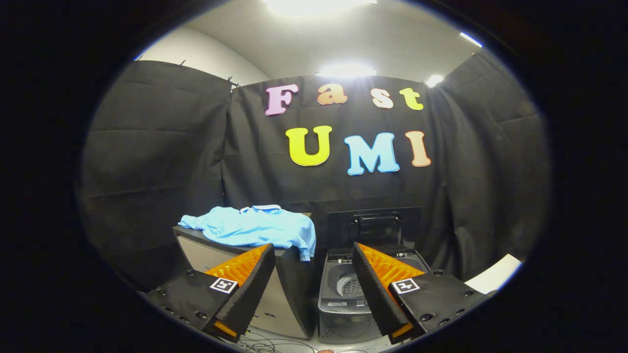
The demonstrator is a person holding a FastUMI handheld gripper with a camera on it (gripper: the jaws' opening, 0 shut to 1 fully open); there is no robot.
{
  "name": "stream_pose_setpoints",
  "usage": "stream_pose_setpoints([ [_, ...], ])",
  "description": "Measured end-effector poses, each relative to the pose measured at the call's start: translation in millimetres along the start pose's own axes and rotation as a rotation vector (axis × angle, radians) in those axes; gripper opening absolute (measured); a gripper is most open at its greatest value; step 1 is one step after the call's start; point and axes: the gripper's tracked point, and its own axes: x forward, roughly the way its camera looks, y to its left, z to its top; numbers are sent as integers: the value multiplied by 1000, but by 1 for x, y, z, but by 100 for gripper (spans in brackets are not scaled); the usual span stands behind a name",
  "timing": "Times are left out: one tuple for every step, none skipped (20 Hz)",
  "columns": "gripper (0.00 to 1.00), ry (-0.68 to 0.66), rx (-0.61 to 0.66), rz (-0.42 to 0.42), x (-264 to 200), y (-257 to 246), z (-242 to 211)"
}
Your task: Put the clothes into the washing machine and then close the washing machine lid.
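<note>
- Gripper (pixel 312 255) held up off the floor, fingers spread wide, nothing between them, touching nothing.
- Square black-and-white marker tags on top of each finger base.
- Light blue polo shirt (pixel 255 228) beyond the fingers, draped flat over the top of a box-like cabinet (pixel 287 299), collar toward the booth wall.
- One sleeve of the shirt hanging over the cabinet's edge on the side facing the washing machine; the other sleeve reaching out toward the cabinet's far corner.
- Tip of the left finger overlapping the cabinet front just under the shirt; apart from it, not in contact.
- Small top-loading washing machine (pixel 343 301) standing just beside the cabinet, on the right of it, seen partly through the gap between the fingers and partly behind the right finger.
- Washing machine lid (pixel 374 226) open, standing upright at the back of the machine, dark, with a handle-like shape on its face.
- Drum (pixel 349 285) visible through the open top, perforated metal; contents hard to make out, looks bare.
- Black cloth wall (pixel 162 162) behind both machine and cabinet, folds and creases showing.
- Loose cables (pixel 267 345) lying on the pale floor in front of the cabinet, below the fingers.
- Bright ceiling lights (pixel 346 70) above the cloth.
- Pale flat surface (pixel 493 275) to the right of the right finger, kind not discernible.
</note>
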Motion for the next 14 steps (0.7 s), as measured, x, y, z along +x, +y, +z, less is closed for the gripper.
stream_pose_setpoints([
  [98, 1, -3, 10, 7, 4, 4],
  [98, 1, -6, 19, 15, 8, 8],
  [98, 0, -10, 29, 22, 11, 13],
  [98, 2, -11, 36, 29, 15, 17],
  [98, 7, -6, 44, 37, 18, 20],
  [98, 9, 2, 56, 45, 24, 23],
  [98, 8, 7, 69, 52, 30, 28],
  [98, 11, 7, 80, 61, 35, 32],
  [98, 11, 2, 90, 69, 39, 35],
  [98, 9, -3, 100, 77, 44, 39],
  [98, 7, -6, 111, 85, 48, 42],
  [98, 5, -9, 122, 91, 53, 44],
  [98, 0, -11, 133, 97, 57, 47],
  [98, -3, -14, 141, 102, 62, 49],
])
